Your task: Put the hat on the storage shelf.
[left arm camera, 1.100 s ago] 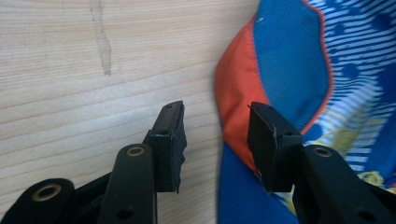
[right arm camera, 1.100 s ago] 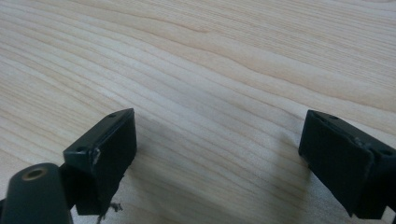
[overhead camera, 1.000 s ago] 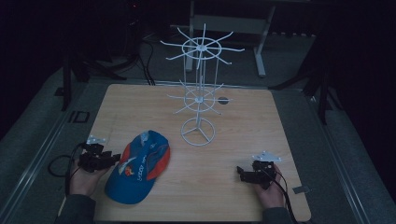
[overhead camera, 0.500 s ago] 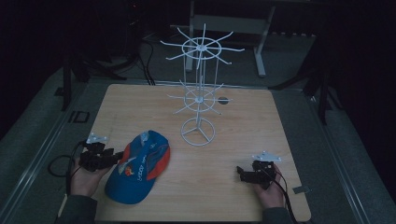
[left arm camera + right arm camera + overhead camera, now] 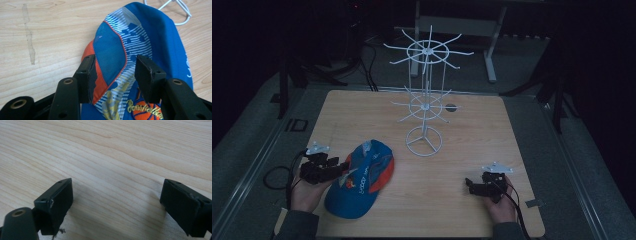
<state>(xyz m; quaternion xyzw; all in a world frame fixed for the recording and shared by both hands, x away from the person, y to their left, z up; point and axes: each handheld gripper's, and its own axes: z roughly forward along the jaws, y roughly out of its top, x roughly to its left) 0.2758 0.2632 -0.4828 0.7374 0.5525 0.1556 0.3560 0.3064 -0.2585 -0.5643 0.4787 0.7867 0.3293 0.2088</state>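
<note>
Right now the left gripper [image 5: 113, 68] straddles the rear edge of the blue and orange fabric baseball cap [image 5: 140, 50]; its jaws have just been opening, a fold of mesh between them, and pad contact is hard to judge. The cap's lower part is cut off at the bottom of the left gripper view, its logo only partly readable. Beyond the jaws, a corner of the white wire rotating display rack [image 5: 426, 107] is clipped at top. The right gripper [image 5: 116, 206] stands wide apart, only the light wooden table [image 5: 105, 157] between its jaws.
</note>
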